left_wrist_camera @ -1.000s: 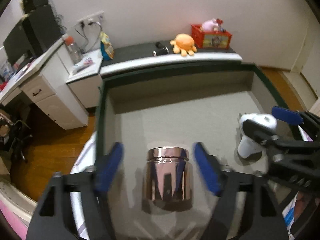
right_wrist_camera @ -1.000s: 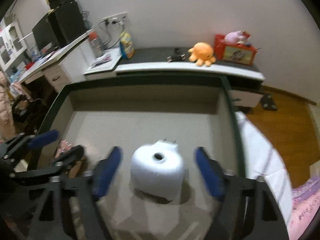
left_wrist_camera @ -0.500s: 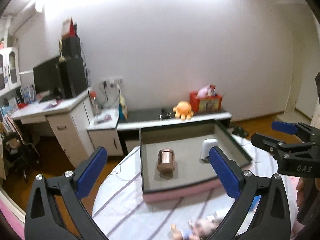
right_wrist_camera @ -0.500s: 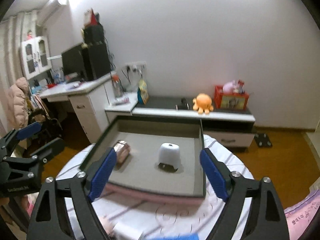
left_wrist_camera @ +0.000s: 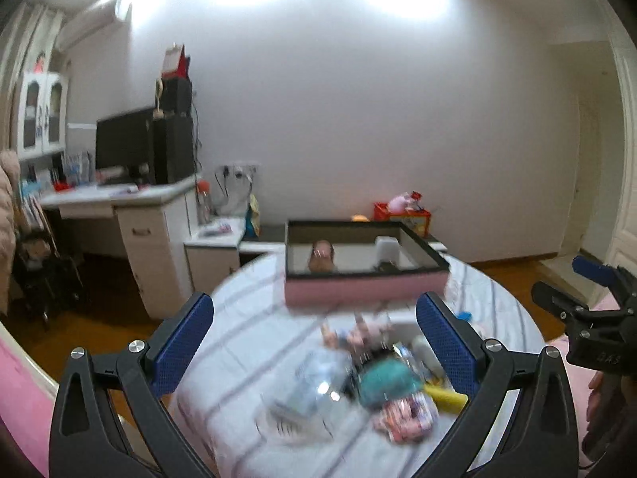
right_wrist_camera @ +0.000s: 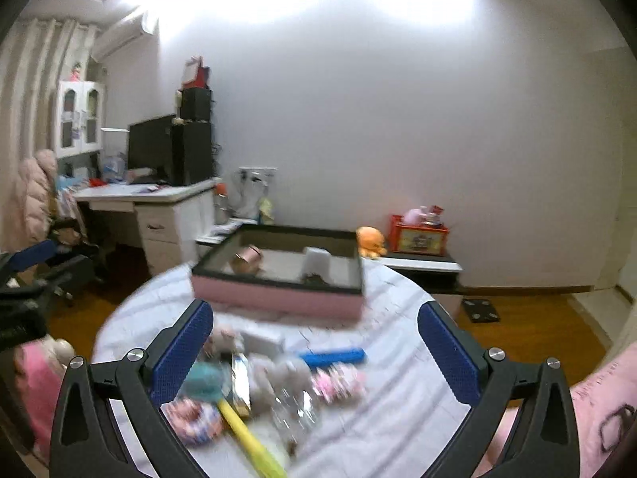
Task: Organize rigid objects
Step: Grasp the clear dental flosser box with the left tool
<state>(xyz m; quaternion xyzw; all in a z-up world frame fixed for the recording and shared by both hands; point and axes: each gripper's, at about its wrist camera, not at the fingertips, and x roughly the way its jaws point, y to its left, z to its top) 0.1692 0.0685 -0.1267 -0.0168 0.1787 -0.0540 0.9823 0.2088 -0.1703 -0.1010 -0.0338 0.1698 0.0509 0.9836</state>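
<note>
A pink box (left_wrist_camera: pixel 364 292) (right_wrist_camera: pixel 278 298) with a dark rim stands at the far side of the round table. In it are a copper tin (left_wrist_camera: pixel 323 259) (right_wrist_camera: pixel 247 259) and a white charger (left_wrist_camera: pixel 387 250) (right_wrist_camera: pixel 316 259). A blurred pile of objects lies near me: a clear plastic bottle (left_wrist_camera: pixel 318 382), a teal thing (left_wrist_camera: pixel 384 380), a yellow stick (right_wrist_camera: pixel 249 438), a blue bar (right_wrist_camera: pixel 332 356). My left gripper (left_wrist_camera: pixel 314 342) is open and empty above the pile. My right gripper (right_wrist_camera: pixel 314 344) is open and empty too, and shows in the left wrist view (left_wrist_camera: pixel 589 302).
The table (left_wrist_camera: pixel 239 318) has a white striped cloth. Behind it stand a white desk (left_wrist_camera: pixel 119 215) with a monitor, a low cabinet (right_wrist_camera: pixel 418 263) with an orange plush (right_wrist_camera: pixel 370 241) and a red box (right_wrist_camera: pixel 418 235). Wooden floor lies around.
Both grippers have pulled back and up from the box, leaving the copper tin and the white charger in it. The pile on the near side of the table has come into view.
</note>
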